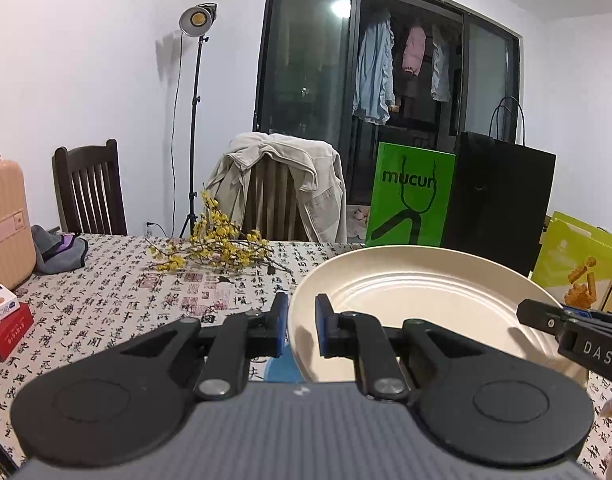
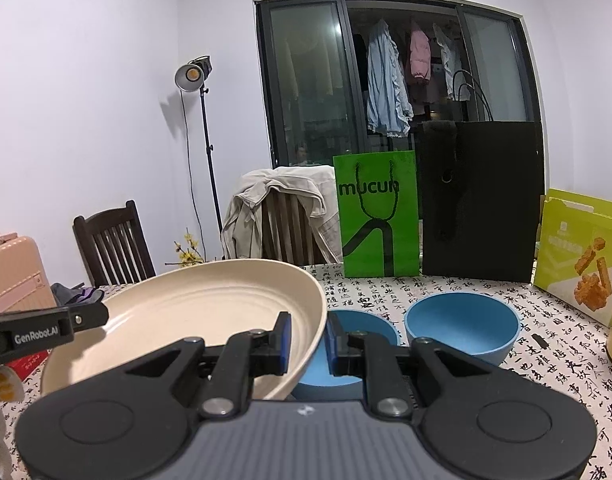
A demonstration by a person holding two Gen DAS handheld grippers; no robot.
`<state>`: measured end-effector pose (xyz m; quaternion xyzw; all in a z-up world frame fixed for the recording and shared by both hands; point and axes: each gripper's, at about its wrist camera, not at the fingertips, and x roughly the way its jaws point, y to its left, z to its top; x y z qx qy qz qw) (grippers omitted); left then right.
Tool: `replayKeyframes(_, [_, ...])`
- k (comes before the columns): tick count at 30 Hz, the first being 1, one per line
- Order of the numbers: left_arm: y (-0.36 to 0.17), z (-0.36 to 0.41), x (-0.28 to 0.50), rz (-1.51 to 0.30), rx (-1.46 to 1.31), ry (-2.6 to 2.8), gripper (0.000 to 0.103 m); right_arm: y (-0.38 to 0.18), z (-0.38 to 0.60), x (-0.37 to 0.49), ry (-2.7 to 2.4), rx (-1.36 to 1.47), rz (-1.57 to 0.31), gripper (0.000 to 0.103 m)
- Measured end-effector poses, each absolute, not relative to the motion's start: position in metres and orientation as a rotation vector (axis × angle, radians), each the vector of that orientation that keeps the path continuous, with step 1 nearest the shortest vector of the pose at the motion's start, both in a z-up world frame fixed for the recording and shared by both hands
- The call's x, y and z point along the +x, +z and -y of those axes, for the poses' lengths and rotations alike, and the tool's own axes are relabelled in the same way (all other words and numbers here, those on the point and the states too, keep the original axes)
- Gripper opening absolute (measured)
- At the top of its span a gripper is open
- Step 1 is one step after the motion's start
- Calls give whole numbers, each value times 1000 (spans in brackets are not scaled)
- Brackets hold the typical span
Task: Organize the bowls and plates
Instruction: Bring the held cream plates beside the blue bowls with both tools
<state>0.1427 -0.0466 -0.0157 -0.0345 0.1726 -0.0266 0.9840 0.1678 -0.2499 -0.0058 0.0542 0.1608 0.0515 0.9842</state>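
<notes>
My left claw [image 1: 301, 326] is clamped on the left rim of the plate [image 1: 418, 300], one pad inside the lip and one outside. My right claw [image 2: 308, 342] is clamped on the opposite rim of the same plate, so the cream dish hangs between both claws, off the table [image 1: 118, 292] and a little tilted. In the left view the right claw's finger reaches in from the right over the plate's far side; in the right view the left claw's finger comes in from the left.

Just under the plate's right edge sits a blue bowl [image 2: 346, 376], partly hidden by my right claw. A second blue bowl [image 2: 462, 330] stands just beside it to the right, upright on the patterned cloth.

Farther off lie yellow flowers [image 1: 218, 246] on the table, a green bag [image 2: 376, 214] and a black bag [image 2: 480, 200] at the far edge, and a jacket-draped chair [image 1: 280, 188] behind.
</notes>
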Motion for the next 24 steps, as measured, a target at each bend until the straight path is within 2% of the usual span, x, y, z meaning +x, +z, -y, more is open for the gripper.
replayKeyframes(24, [-34, 75, 124, -344, -30, -95, 14, -29, 275, 147, 76, 143, -344, 17])
